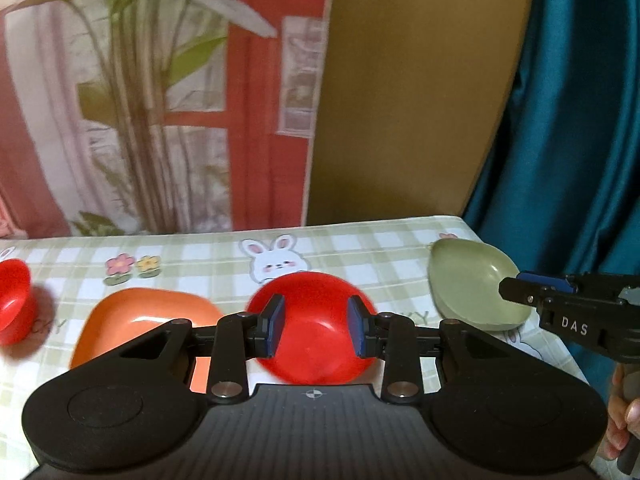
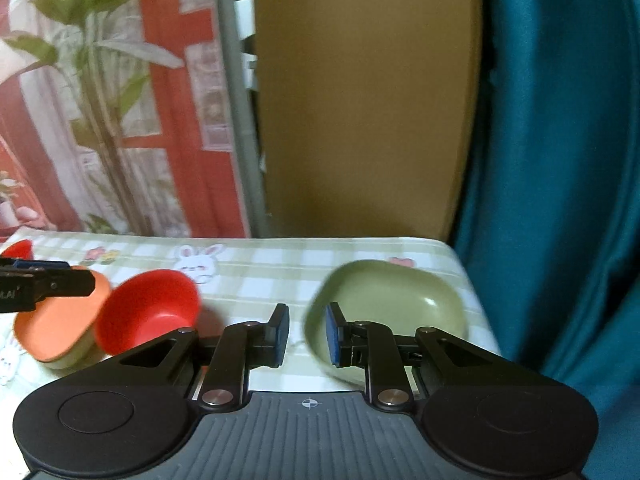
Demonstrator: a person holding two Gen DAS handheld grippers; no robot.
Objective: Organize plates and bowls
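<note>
Left gripper (image 1: pixel 316 326) jaws stand apart, empty, over the upright red bowl (image 1: pixel 316 344); right gripper (image 2: pixel 306 334) jaws likewise, beside the green plate (image 2: pixel 394 304) on the desk (image 2: pixel 260 264).

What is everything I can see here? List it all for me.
Round red plastic bowls: two; one in the middle of the table, one at its far left edge.
Squarish orange plate: one, left of the middle bowl.
Squarish pale green plate: one, near the table's right end.
Checked green-and-white tablecloth with rabbits and flowers: one, covering the table.
Printed red curtain with leafy plant: one, behind the table on the left.
Brown panel: one, behind the centre.
Teal cloth: one, on the right.
Left gripper: black, blue-padded fingers, in front of the middle bowl.
Right gripper: black, at the green plate's rim.
Person's hand: one, holding the right gripper's handle.
</note>
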